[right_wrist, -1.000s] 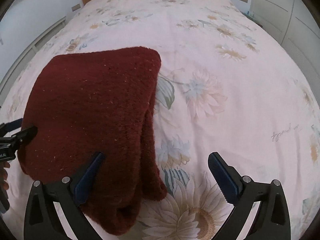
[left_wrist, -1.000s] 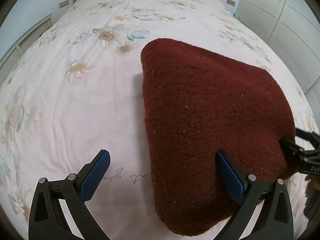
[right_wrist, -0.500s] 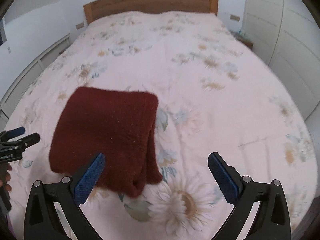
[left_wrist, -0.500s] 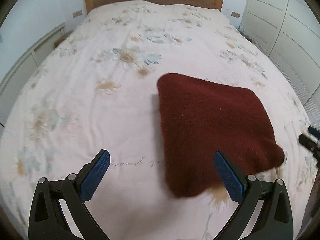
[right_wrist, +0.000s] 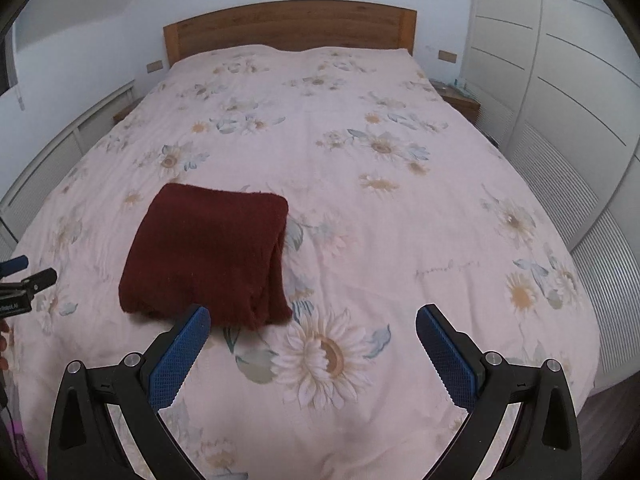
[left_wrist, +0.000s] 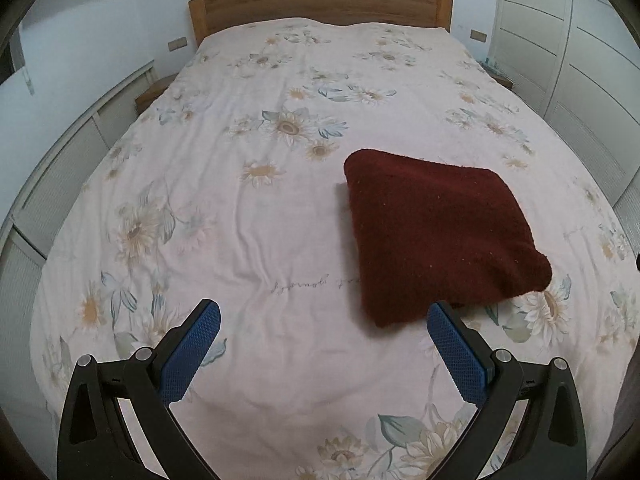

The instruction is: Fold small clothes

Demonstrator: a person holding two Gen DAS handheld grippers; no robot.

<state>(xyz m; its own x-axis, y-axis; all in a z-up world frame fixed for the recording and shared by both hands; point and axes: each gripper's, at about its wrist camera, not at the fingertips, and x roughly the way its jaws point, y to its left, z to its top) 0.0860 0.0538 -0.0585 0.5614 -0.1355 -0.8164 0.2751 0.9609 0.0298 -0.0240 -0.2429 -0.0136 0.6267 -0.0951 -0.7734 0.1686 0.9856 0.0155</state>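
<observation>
A dark red fuzzy garment (left_wrist: 436,232) lies folded into a thick square on the floral bedspread (left_wrist: 256,208). It also shows in the right wrist view (right_wrist: 208,256), with its layered edges facing right. My left gripper (left_wrist: 324,332) is open and empty, raised above the bed, with the garment ahead and to its right. My right gripper (right_wrist: 312,340) is open and empty, with the garment ahead and to its left. The left gripper's tips (right_wrist: 28,276) show at the left edge of the right wrist view.
The bed has a wooden headboard (left_wrist: 320,4) at the far end. White wardrobe doors (right_wrist: 560,92) stand along the right side. A low white unit (left_wrist: 60,168) runs along the left. Small wooden bedside tables (right_wrist: 460,100) flank the headboard.
Both grippers have pulled back and up from the garment, which now looks smaller and lies free on the bed. More of the room is in view.
</observation>
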